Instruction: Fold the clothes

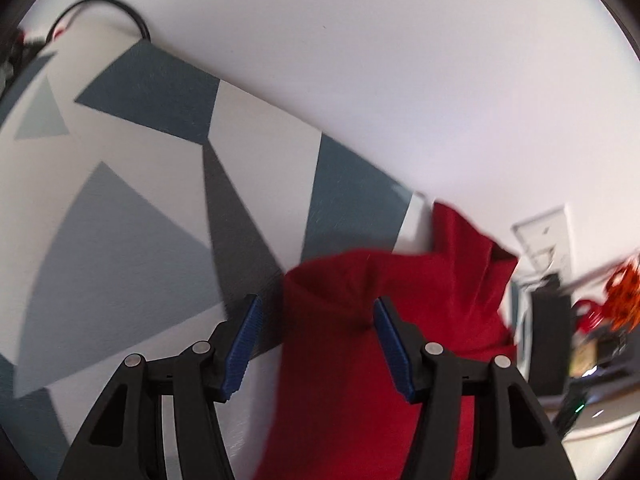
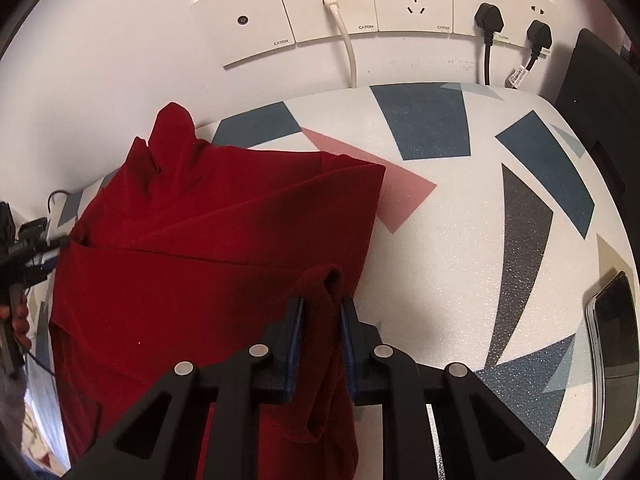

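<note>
One patterned table (image 2: 460, 240), bearing a red garment (image 2: 208, 240) draped over its left part. Right gripper (image 2: 320, 320) clamped on a raised fold of cloth; left gripper (image 1: 316, 340) spread wide, cloth between its pads, ungripped. Phone (image 2: 614, 360) at right edge.

Even, bright indoor light; heavy fisheye curvature and dark vignette at every corner. Left wrist view smeared by motion blur, right wrist view sharp, shadows soft.

red garment (image 2: 208, 224): matt cloth | table (image 2: 460, 240): speckled, grainy | phone (image 2: 616, 360): glossy
</note>
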Action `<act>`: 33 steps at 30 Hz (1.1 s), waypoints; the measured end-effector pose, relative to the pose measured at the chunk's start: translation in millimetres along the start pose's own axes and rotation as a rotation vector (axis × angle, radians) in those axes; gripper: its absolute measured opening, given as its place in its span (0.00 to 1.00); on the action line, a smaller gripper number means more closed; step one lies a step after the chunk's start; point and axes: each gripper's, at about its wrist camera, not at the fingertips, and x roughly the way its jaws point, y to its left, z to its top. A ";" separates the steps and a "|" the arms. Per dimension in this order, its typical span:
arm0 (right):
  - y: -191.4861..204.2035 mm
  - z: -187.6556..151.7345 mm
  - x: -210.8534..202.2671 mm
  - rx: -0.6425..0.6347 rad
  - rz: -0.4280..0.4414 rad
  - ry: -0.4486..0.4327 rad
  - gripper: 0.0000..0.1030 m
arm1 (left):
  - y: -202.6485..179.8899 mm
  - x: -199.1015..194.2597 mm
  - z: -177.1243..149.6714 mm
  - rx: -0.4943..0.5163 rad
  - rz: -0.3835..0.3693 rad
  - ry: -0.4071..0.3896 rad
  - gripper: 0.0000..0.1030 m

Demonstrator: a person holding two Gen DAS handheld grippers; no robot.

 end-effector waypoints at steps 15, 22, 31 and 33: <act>13.9 5.7 0.8 -0.080 -0.035 -0.031 0.13 | -50.5 24.1 14.2 0.246 0.359 -0.113 0.08; 10.2 7.9 8.6 -0.068 -0.029 -0.021 0.13 | -41.3 14.6 29.0 0.215 0.313 -0.073 0.40; 21.5 12.8 -4.5 -0.110 -0.048 -0.065 0.09 | -45.3 -46.6 13.3 0.313 0.182 -0.157 0.43; 24.9 16.7 -12.3 -0.122 -0.058 -0.096 0.09 | -54.3 -43.9 -11.0 0.399 0.171 -0.120 0.43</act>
